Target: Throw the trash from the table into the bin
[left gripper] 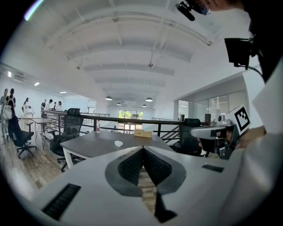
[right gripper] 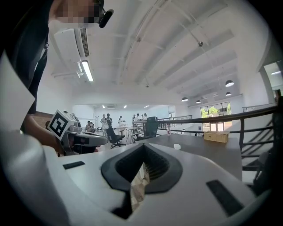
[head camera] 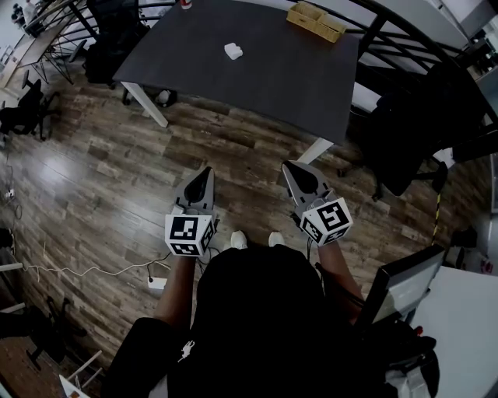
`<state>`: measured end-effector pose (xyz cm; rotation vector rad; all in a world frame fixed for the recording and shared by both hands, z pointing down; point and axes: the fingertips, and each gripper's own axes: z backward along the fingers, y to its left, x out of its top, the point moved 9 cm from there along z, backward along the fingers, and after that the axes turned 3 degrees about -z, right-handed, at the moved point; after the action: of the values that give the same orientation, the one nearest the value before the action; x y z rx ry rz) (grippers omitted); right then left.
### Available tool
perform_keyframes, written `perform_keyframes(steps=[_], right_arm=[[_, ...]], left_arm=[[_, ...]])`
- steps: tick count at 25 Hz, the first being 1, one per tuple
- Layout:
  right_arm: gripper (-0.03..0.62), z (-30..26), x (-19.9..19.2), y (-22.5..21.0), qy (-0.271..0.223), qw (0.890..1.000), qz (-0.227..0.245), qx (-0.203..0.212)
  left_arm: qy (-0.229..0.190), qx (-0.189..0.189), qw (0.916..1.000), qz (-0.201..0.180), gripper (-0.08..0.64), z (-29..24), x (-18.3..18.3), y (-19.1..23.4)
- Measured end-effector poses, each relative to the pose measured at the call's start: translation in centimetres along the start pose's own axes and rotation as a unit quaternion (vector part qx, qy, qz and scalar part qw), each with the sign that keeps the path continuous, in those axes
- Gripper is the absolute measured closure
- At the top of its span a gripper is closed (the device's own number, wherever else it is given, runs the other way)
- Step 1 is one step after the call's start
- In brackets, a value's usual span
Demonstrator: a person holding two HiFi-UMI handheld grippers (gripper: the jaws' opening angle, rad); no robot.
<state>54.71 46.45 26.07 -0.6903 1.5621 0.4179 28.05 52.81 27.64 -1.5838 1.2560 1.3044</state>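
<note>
A small white crumpled piece of trash [head camera: 233, 51] lies on the dark table [head camera: 272, 78] ahead of me; it also shows as the white scrap [left gripper: 118, 143] in the left gripper view and as the scrap [right gripper: 177, 146] in the right gripper view. My left gripper [head camera: 205, 171] and right gripper [head camera: 289, 165] are held side by side over the wooden floor, short of the table's near edge. Both point toward the table, roughly level. The left gripper [left gripper: 142, 151] has its pads together with nothing between them. The right gripper [right gripper: 143, 149] is likewise shut and empty. No bin is in view.
A flat wooden box [head camera: 315, 21] sits at the table's far right corner, a bottle [left gripper: 97, 128] at its far left. Black office chairs [head camera: 405, 132] stand right of the table, another chair [left gripper: 70, 126] to its left. A railing [left gripper: 168, 126] runs behind. A cable and power strip [head camera: 156, 283] lie on the floor.
</note>
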Motion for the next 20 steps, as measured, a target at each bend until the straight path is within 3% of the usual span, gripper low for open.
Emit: perform_keyframes(steps=[20], right_arm=[[0.586, -1.4, -0.7, 3.7, -0.012, 0.999, -0.014, -0.035]], left_arm=[[-0.004, -0.037, 0.9992, -0.012, 0.551, 1.4, -0.7, 3.7]])
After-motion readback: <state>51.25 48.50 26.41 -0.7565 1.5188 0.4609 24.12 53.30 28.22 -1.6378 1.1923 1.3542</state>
